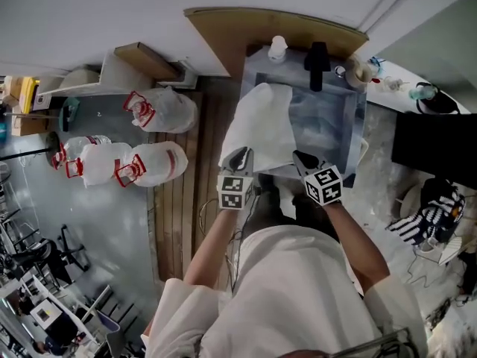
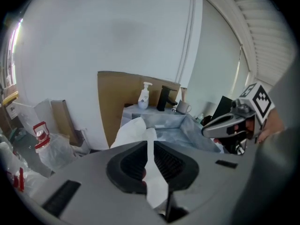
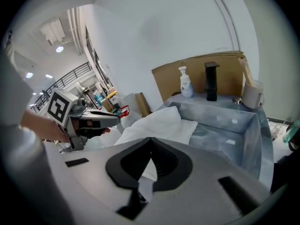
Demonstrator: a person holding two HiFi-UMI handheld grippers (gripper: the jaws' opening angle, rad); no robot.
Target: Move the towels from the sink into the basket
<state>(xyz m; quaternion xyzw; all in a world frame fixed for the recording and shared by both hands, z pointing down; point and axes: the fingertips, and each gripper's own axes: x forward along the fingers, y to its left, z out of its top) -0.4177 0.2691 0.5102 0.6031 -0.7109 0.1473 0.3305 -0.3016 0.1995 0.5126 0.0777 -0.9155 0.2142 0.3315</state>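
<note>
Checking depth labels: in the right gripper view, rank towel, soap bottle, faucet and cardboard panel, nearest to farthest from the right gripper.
1. towel, clamped in the right gripper, centre-left.
2. soap bottle and faucet, on the back ledge; too close to call.
3. cardboard panel, standing behind both.

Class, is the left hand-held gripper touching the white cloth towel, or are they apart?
Touching. The left gripper view shows the left hand-held gripper with jaws clamped on a fold of the white cloth towel.
</note>
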